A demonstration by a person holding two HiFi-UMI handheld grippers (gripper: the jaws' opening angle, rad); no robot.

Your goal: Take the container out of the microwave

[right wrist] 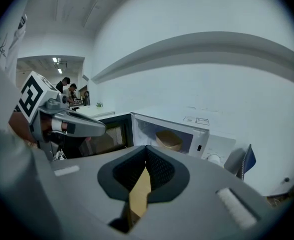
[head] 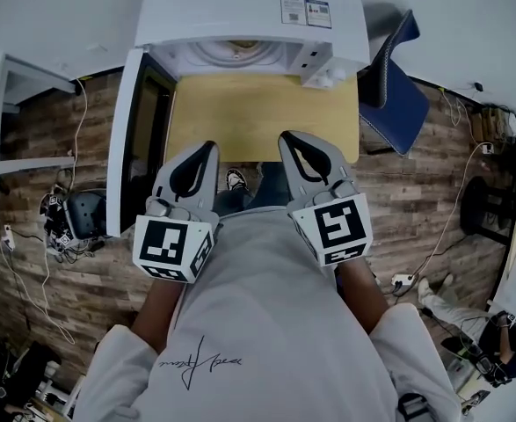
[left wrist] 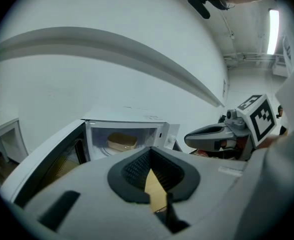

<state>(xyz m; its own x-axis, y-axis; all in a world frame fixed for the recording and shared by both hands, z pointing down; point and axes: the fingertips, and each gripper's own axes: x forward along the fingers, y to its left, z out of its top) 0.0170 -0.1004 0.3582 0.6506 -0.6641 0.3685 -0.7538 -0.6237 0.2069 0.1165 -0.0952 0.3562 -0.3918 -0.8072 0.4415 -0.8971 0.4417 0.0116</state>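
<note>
The white microwave (head: 249, 11) stands at the far end of a wooden table (head: 266, 112), its door (head: 127, 139) swung open to the left. Inside sits a tan lidded container (left wrist: 121, 142), also plain in the right gripper view as the container (right wrist: 169, 140) and only partly seen in the head view. My left gripper (head: 208, 148) and right gripper (head: 287, 139) hover side by side over the table's near edge, well short of the microwave. Both point toward the cavity, jaws shut, nothing held. Each shows in the other's view: right gripper (left wrist: 192, 138), left gripper (right wrist: 100, 130).
A blue chair (head: 398, 86) stands right of the table. A white cabinet (head: 20, 112) is at the left. Cables and gear (head: 64, 222) lie on the wood floor. Two people (right wrist: 69, 90) stand far back in the room.
</note>
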